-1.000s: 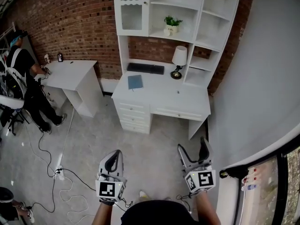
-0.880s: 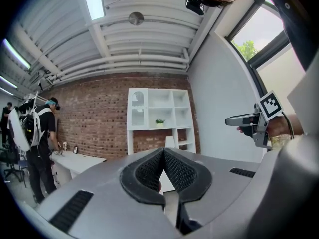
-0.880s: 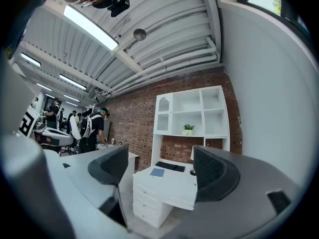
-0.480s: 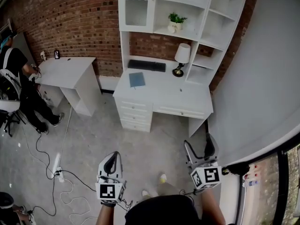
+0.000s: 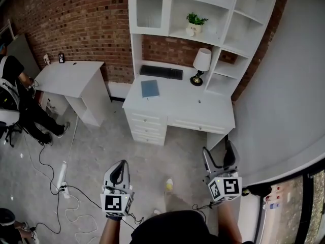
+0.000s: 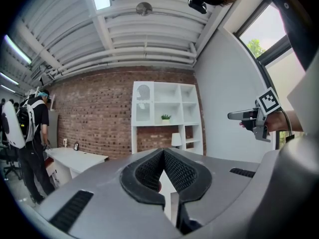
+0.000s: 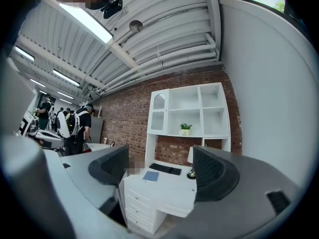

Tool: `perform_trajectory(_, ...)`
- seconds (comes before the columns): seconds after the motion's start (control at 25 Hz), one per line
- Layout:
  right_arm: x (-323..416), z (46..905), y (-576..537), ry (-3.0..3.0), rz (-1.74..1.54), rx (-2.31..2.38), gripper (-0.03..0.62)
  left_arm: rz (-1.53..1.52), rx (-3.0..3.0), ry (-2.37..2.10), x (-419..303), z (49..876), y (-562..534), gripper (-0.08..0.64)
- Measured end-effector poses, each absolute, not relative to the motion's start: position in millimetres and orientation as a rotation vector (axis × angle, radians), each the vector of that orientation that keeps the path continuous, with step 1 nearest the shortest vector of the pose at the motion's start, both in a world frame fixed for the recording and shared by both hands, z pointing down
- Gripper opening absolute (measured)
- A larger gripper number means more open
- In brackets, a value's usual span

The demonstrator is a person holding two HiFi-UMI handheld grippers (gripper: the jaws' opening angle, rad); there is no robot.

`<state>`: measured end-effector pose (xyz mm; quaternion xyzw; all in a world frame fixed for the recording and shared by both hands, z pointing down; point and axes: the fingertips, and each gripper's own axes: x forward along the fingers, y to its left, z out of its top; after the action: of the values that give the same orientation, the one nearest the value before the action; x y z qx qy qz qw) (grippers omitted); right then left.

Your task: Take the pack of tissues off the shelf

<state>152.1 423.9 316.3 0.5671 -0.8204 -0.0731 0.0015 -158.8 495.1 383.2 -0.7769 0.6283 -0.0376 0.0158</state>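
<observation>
The left claw is squeezed tight with nothing in it. The right claw is let go, its jaws wide apart and empty. Both hang over the grey floor. Well ahead of them, a white desk with a tall shelf stands against a brick wall. A flat blue thing lies on the desk. The pack of tissues is too far ahead to pick out.
</observation>
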Motion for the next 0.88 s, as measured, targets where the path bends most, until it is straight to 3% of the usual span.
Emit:
perform_trajectory(0.32, 165, 317, 313, -2.592, -0.25, 1.785, 0.356, -0.151, -2.385, 1.924, -145, 370, 371, 0.014)
perform_trajectory(0.88, 220, 302, 157, -2.668, -0.245, 1.806, 0.356, -0.158, -2.418, 1.754, -43, 323, 184, 0.014)
